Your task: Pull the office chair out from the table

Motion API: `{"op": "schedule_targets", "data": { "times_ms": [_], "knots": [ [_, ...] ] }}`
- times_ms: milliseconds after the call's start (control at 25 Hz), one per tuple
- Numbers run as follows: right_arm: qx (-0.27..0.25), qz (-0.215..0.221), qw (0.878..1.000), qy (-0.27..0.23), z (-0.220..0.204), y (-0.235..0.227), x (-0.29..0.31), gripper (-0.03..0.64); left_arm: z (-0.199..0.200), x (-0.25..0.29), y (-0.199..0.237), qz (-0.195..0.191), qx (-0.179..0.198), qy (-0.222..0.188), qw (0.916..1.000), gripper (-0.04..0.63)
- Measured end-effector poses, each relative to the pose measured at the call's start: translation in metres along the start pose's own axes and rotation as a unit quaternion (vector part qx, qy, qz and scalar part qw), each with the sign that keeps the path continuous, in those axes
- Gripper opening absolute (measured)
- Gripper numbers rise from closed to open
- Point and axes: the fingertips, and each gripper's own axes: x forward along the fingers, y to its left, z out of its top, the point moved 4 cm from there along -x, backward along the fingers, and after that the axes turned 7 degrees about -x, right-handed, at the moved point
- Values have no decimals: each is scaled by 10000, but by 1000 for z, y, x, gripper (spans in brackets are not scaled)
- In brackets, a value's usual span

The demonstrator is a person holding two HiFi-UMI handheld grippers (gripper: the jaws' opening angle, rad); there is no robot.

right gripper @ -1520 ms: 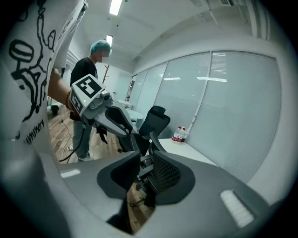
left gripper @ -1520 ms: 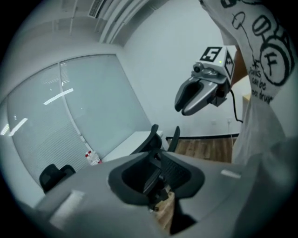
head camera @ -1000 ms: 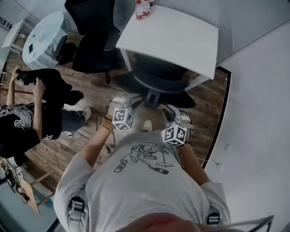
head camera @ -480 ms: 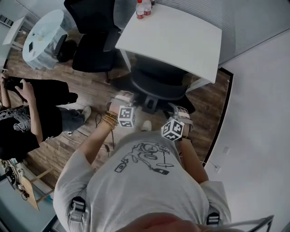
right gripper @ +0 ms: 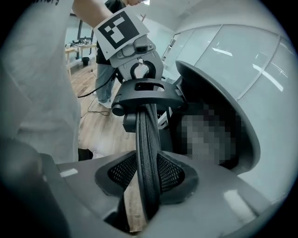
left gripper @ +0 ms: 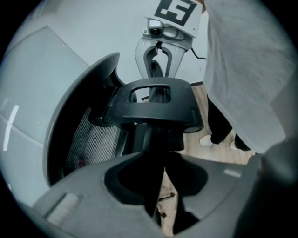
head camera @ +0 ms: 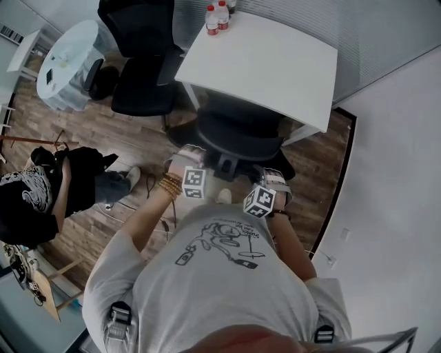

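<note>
The black office chair [head camera: 238, 131] stands tucked under the white table [head camera: 275, 62], its back toward me. My left gripper [head camera: 186, 153] is at the left of the backrest's top and my right gripper [head camera: 272, 174] at the right. In the left gripper view the dark backrest rim [left gripper: 151, 148] runs between my left gripper's [left gripper: 156, 188] jaws. In the right gripper view the mesh rim [right gripper: 148, 148] sits in my right gripper's [right gripper: 144, 197] slot. Both pairs of jaws have just been closing, and now pinch the rim.
A second black chair [head camera: 141, 62] stands left of the table, with bottles [head camera: 217, 14] on the table's far corner. A round white table [head camera: 65, 58] is at the far left. A person in black [head camera: 41, 196] crouches on the wood floor at left. A white wall runs along the right.
Both grippers have come down and forward onto the top of the chair's backrest. The person at left has bent lower and shifted.
</note>
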Motion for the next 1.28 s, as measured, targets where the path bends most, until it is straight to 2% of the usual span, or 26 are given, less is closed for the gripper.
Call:
{"op": "schedule_targets", "data": {
  "times_ms": [800, 1280],
  "knots": [
    [-115, -92, 9999, 72, 9, 24, -4, 120, -6, -9, -18, 59, 78, 64, 9999, 120],
    [-152, -178, 9996, 148, 9, 60, -20, 117, -1, -23, -55, 68, 147, 33, 9999, 117]
  ]
}}
